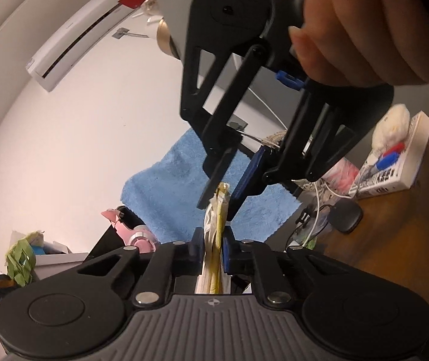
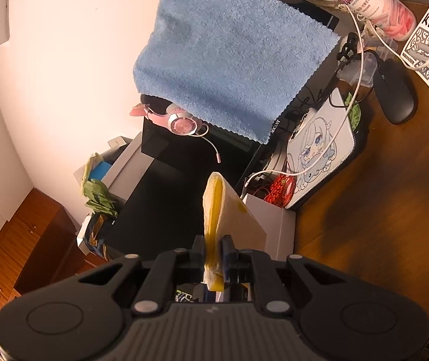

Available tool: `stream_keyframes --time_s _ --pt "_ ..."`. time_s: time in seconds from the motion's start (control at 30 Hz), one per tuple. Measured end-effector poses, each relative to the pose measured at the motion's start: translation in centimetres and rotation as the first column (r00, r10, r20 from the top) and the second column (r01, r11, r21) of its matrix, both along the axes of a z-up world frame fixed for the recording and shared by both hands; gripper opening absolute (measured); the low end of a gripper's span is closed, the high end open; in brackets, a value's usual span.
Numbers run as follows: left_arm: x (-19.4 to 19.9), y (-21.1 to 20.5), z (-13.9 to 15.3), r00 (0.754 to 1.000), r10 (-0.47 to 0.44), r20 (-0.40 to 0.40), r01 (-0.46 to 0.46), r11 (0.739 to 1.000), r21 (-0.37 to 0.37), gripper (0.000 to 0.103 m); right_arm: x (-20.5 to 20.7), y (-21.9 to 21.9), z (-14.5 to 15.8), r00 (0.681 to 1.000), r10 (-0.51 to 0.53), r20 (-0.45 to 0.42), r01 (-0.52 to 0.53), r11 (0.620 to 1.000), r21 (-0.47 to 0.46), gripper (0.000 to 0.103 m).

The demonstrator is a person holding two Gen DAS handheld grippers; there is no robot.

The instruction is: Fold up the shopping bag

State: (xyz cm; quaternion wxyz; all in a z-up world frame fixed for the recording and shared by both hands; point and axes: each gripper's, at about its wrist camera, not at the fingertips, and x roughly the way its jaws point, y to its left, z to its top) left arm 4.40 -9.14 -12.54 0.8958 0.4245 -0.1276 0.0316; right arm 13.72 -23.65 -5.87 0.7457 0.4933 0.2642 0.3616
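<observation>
Right now both grippers pinch the same cream-and-yellow shopping bag (image 1: 216, 234), which is gathered into a narrow bundle and lifted clear of the wooden desk (image 2: 380, 210).

From the left wrist view, the left gripper (image 1: 212, 248) has its blue-padded fingers (image 1: 228, 248) pressed against the bundle, one on each side. The bag runs away from the camera between them, and its far end sits in the right gripper (image 1: 220, 200), which comes in from the upper right. A hand (image 1: 359, 24) wraps that gripper's handle at the top right of this view. The right gripper's fingers (image 1: 249, 177) are clamped on the top of the bundle.

From the right wrist view, the right gripper (image 2: 214, 251) squeezes a yellow fold of the shopping bag (image 2: 217, 210), and a cream flap fans out to the right beyond the fingers (image 2: 228, 248). The folded edge stands upright, rounded at its far tip.

Behind the bag a blue towel (image 2: 229, 51) is draped over a dark monitor, with a pink headset (image 2: 181, 121) hanging at its lower left edge. On the desk to the right lie a black mouse (image 2: 398, 90), a mouse pad (image 2: 319, 150) printed with a cartoon face, and white cables (image 2: 355, 69) across it. A white air conditioner (image 1: 76, 36) sits on the wall at far left.
</observation>
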Motion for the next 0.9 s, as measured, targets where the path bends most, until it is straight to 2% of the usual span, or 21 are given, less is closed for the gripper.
stream_keyframes --time_s 0.07,0.13,0.2,0.27,0.33,0.4,0.5,0.6,0.67,0.7,0.77,0.83,0.9 --pt "-0.1 0.2 0.2 1.000 -0.009 -0.015 0.009 1.000 -0.025 0.012 0.0 0.0 -0.1 1.000 0.006 0.001 -0.006 1.000 0.006 0.014" --pt "-0.2 0.5 0.6 0.999 -0.023 -0.035 0.020 0.997 -0.069 0.012 0.1 -0.1 -0.1 1.000 0.012 0.002 -0.012 1.000 0.012 0.022" --pt "-0.1 1.0 1.1 0.998 -0.036 -0.058 0.029 0.992 -0.123 0.011 -0.1 -0.3 0.3 1.000 0.012 0.029 -0.012 1.000 -0.005 0.023" --pt "0.0 1.7 1.9 0.994 -0.055 -0.098 0.034 0.978 -0.207 0.011 -0.3 -0.5 0.8 0.998 0.011 0.060 -0.010 1.000 -0.026 0.027" --pt "0.4 2.5 2.8 0.989 -0.050 -0.139 0.006 0.955 -0.298 0.011 -0.8 -1.0 1.9 0.994 0.006 0.108 0.001 0.998 -0.067 0.048" --pt "0.6 3.6 3.7 0.984 -0.063 -0.170 -0.009 0.920 -0.393 0.011 -1.7 -1.8 3.0 0.985 -0.007 0.173 0.037 0.985 -0.170 0.056" --pt "0.9 5.3 4.8 0.970 -0.107 -0.217 -0.028 0.842 -0.538 0.010 -3.3 -2.8 4.1 0.964 -0.024 0.264 0.127 0.917 -0.378 0.078" --pt "1.2 6.7 5.4 0.954 -0.154 -0.256 -0.048 0.766 -0.641 0.010 -4.5 -4.2 3.9 0.934 -0.010 0.356 0.201 0.841 -0.502 0.081" --pt "1.2 7.6 5.6 0.946 -0.185 -0.267 -0.058 0.712 -0.700 0.010 -5.3 -5.1 3.7 0.910 0.008 0.414 0.254 0.779 -0.573 0.082" --pt "1.2 7.9 5.6 0.946 -0.188 -0.265 -0.063 0.693 -0.719 0.010 -5.7 -5.6 3.7 0.897 0.019 0.442 0.282 0.744 -0.605 0.086" --pt "0.9 8.1 5.6 0.947 -0.188 -0.260 -0.065 0.681 -0.729 0.010 -6.5 -6.5 3.5 0.869 0.047 0.493 0.339 0.670 -0.660 0.089" --pt "0.7 8.4 5.6 0.945 -0.198 -0.262 -0.065 0.669 -0.741 0.010 -6.7 -7.6 2.6 0.890 0.009 0.456 0.335 0.665 -0.667 0.090" --pt "0.7 9.0 6.0 0.926 -0.252 -0.281 -0.055 0.646 -0.761 0.010 -6.6 -8.5 1.6 0.913 -0.033 0.407 0.334 0.633 -0.699 0.090"
